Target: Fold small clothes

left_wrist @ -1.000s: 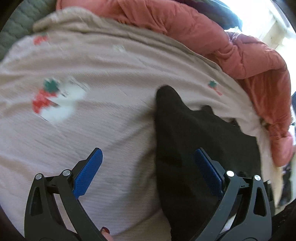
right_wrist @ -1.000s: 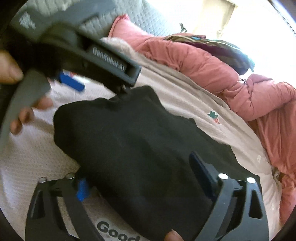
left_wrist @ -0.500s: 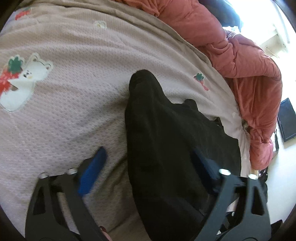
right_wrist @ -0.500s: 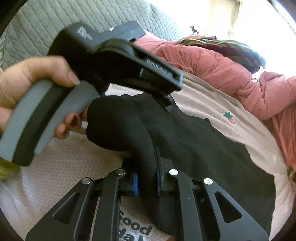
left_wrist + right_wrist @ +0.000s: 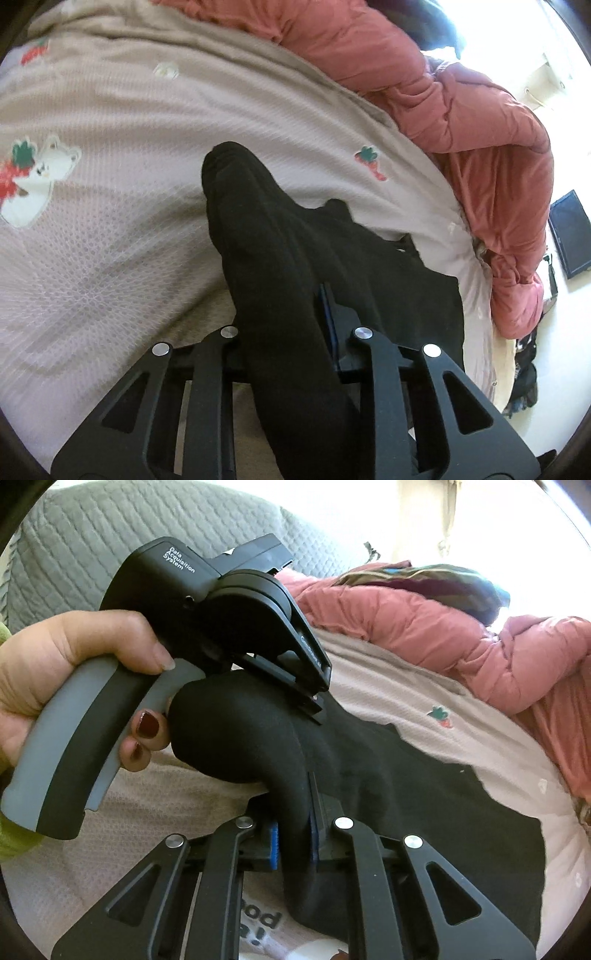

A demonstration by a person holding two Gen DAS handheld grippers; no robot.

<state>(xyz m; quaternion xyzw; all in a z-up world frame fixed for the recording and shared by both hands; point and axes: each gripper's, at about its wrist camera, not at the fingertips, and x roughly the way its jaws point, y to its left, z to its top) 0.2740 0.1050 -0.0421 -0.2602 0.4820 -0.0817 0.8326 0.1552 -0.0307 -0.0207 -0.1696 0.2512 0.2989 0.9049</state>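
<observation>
A black garment (image 5: 258,221) lies on a pale pink bedspread (image 5: 110,240), one edge lifted into a raised fold. My left gripper (image 5: 284,306) is closing its jaws on that fold, and the blue pad (image 5: 327,310) presses the cloth. In the right wrist view the same black garment (image 5: 424,794) spreads to the right, and my right gripper (image 5: 293,812) is shut on a bunched ridge of it between blue pads (image 5: 274,843). A hand (image 5: 55,664) holds the left gripper (image 5: 316,698) just above and behind, its tips in the same fold.
A salmon-pink duvet (image 5: 461,110) is heaped along the far right of the bed. A grey quilted cushion (image 5: 110,524) stands behind. Bear and strawberry patches (image 5: 33,181) decorate the bedspread. A dark flat screen (image 5: 570,236) lies on the floor off the bed's right edge.
Both grippers went from wide open around the black garment to closed on it, the right one first. Each has lifted a little, pulling the gripped edge up into a fold.
</observation>
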